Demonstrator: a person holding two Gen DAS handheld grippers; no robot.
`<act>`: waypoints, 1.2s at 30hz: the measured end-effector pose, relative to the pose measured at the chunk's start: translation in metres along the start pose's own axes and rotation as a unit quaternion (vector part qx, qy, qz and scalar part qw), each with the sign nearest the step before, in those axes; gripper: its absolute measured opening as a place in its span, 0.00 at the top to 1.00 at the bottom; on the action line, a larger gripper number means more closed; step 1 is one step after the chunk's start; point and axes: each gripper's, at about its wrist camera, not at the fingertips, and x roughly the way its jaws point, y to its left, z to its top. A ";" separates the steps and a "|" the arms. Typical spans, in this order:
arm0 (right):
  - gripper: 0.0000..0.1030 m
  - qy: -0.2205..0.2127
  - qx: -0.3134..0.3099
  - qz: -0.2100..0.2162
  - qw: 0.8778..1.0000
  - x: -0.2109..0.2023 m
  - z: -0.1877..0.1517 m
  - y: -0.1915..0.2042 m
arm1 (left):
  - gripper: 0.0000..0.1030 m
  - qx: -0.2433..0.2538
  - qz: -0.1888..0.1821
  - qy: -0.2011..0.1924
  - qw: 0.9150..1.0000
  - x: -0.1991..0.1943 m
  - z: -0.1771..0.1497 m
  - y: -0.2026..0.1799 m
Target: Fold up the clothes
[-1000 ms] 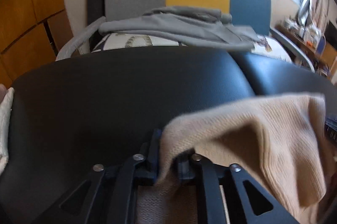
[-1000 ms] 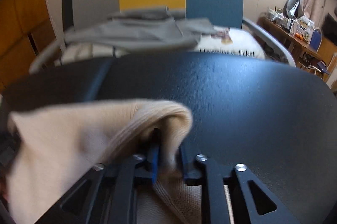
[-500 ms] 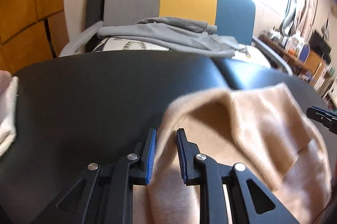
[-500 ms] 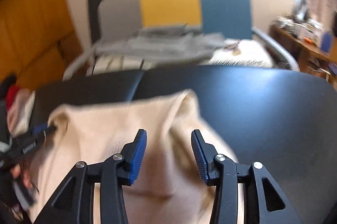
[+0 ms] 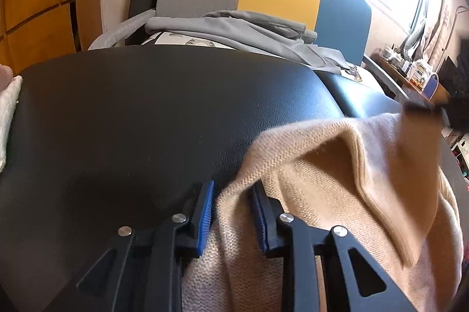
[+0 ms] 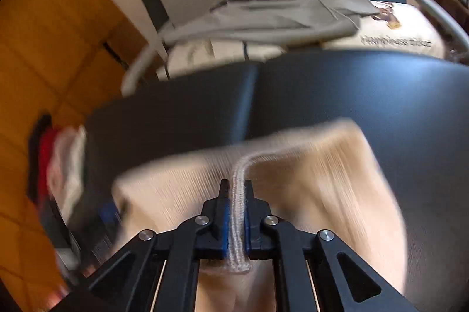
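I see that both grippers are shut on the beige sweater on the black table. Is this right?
Not quite. Only the right gripper is shut on the beige sweater, as the right wrist view shows. The left gripper is open, with sweater fabric between its jaws, in the left wrist view.

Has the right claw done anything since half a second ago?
Yes. The right claw, open then, has shut on the beige sweater, lying on the black table.

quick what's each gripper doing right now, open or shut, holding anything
Left gripper: open, a fold of the beige sweater lies between its jaws, not pinched.
Right gripper: shut on a ribbed edge of the beige sweater.
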 end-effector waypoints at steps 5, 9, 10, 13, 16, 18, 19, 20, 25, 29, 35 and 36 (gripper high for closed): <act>0.93 -0.058 0.009 0.009 0.998 0.017 0.057 0.016 | 0.74 0.001 0.002 -0.007 1.000 0.001 -0.001 0.000; 0.85 -0.069 0.008 -0.024 0.997 0.012 0.044 0.001 | 0.74 -0.004 -0.003 -0.009 1.000 0.003 -0.001 0.003; 0.81 -0.072 0.008 -0.032 0.997 0.010 0.040 -0.003 | 0.74 -0.004 -0.003 -0.009 1.000 0.003 -0.001 0.004; 0.74 -0.080 0.008 -0.056 0.995 0.006 0.031 -0.014 | 0.74 -0.007 -0.006 -0.010 1.000 0.005 0.000 0.006; 0.65 -0.088 0.007 -0.081 0.993 0.001 0.021 -0.026 | 0.74 -0.011 -0.008 -0.009 1.000 0.007 0.003 0.007; 0.59 -0.121 -0.009 -0.080 0.989 -0.049 -0.027 -0.027 | 0.74 -0.013 -0.011 -0.008 1.000 0.008 0.005 0.008; 0.55 -0.132 -0.011 -0.091 0.987 -0.074 -0.054 -0.030 | 0.74 -0.014 -0.012 -0.007 1.000 0.009 0.006 0.008; 0.52 -0.143 -0.012 -0.102 0.984 -0.099 -0.081 -0.034 | 0.74 -0.015 -0.014 -0.006 1.000 0.010 0.008 0.009; 0.47 -0.104 0.021 -0.199 0.974 -0.171 -0.214 -0.067 | 0.73 0.007 0.003 0.004 1.000 0.017 0.020 0.002; 0.47 -0.070 0.045 -0.184 0.979 -0.187 -0.284 -0.071 | 0.74 0.068 0.058 0.017 0.996 0.016 0.031 -0.023; 0.46 -0.038 -0.010 -0.166 0.985 -0.156 -0.308 -0.049 | 0.75 0.067 0.033 -0.007 0.997 -0.030 0.013 -0.045; 0.47 -0.037 -0.029 -0.173 0.984 -0.150 -0.307 -0.044 | 0.75 0.080 0.036 -0.011 0.996 -0.036 0.006 -0.049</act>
